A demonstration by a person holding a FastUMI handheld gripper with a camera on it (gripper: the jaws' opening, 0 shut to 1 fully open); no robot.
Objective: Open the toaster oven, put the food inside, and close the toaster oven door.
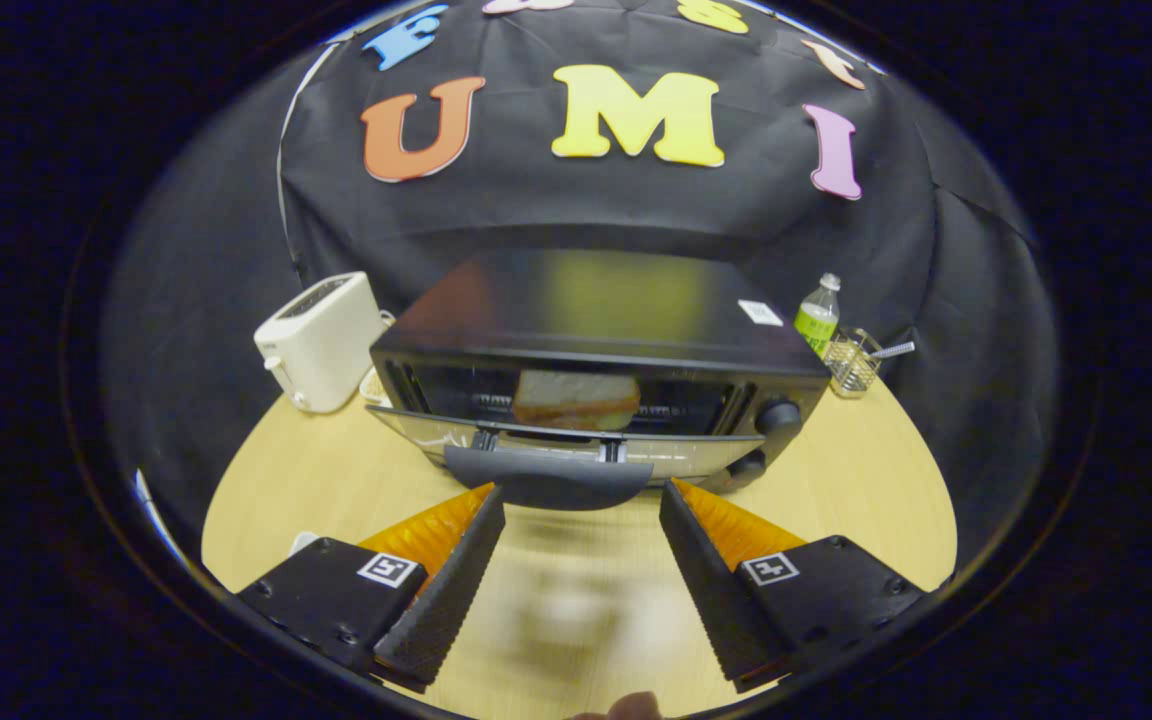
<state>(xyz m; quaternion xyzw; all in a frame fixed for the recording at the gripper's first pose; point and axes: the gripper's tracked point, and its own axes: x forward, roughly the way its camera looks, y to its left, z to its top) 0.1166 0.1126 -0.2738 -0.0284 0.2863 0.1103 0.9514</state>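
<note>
Gripper point(581, 500) you hold level, fingers spread, tips flanking curved door handle point(548, 480); sandwich point(576, 400) inside glossy toaster oven point(596, 320).

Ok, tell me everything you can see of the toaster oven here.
The toaster oven is a black, glossy-topped box standing upright on the wooden table. Its glass door hangs partly open, the dark handle just ahead of the open hand-held gripper, not gripped. A sandwich sits inside. Two knobs sit beside the door. A white toaster stands next to it.
</note>
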